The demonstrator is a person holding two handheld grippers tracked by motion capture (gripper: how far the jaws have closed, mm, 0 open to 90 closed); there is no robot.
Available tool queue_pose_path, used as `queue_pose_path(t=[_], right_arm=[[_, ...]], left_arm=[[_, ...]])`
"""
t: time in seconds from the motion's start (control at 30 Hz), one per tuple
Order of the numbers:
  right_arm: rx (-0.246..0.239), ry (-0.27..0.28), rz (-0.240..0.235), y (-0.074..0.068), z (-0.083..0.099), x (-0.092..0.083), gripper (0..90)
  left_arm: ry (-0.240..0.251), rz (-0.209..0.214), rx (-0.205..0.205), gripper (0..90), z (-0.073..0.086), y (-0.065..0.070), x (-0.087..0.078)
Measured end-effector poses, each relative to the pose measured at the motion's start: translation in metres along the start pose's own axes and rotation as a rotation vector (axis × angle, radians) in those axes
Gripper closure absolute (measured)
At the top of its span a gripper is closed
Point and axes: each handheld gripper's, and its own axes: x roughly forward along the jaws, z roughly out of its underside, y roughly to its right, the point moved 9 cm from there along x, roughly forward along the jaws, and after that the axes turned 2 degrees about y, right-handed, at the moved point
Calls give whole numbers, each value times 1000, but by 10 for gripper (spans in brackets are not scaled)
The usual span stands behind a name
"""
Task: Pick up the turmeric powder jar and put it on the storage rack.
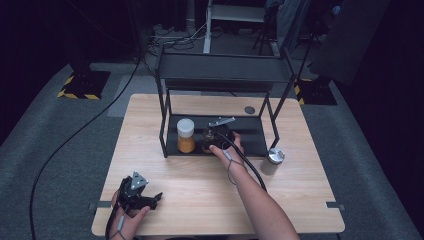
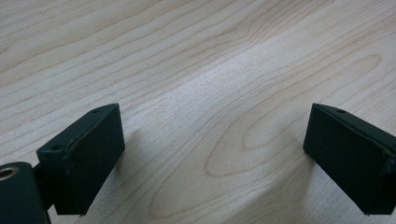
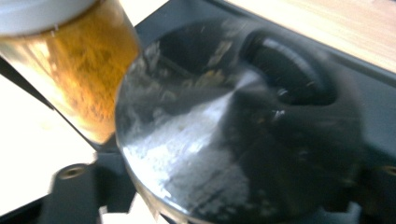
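Observation:
On the black rack's bottom shelf (image 1: 250, 137) stands a jar of orange powder (image 1: 186, 136) with a white lid, also at the upper left of the right gripper view as the orange jar (image 3: 88, 79). Right beside it is a second jar (image 1: 207, 142) with a shiny metal lid (image 3: 196, 154). My right gripper (image 1: 218, 136) reaches under the rack onto this jar. In its own view my right gripper (image 3: 224, 191) has jaws standing apart, tips hidden behind the lid. My left gripper (image 1: 154, 198) rests open on the table's front left, bare wood between the jaws (image 2: 215, 154).
The rack's upper shelf (image 1: 225, 70) overhangs the jars, with thin legs (image 1: 163, 125) at the corners. A third jar with a silver lid (image 1: 275, 156) stands on the table right of the rack. A round grommet (image 1: 249, 110) sits behind the rack. A cable (image 1: 252, 170) trails along the right forearm.

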Motion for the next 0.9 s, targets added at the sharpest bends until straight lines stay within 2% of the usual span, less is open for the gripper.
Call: queue_pose_path(t=[0.07,0.17,0.5,0.9], right_arm=[[5,0,-4,0,-1,-3,189],[-20,-19,11,-2,-3,-10,170],[-46,8,14,-3,-2,-48,156],[-34,55,12,1,12,-94,144]], left_arm=[[0,0,0,53,0,0,0],[0,0,0,53,0,0,0],[0,0,0,53,0,0,0],[-1,-3,-6,47,0,0,0]])
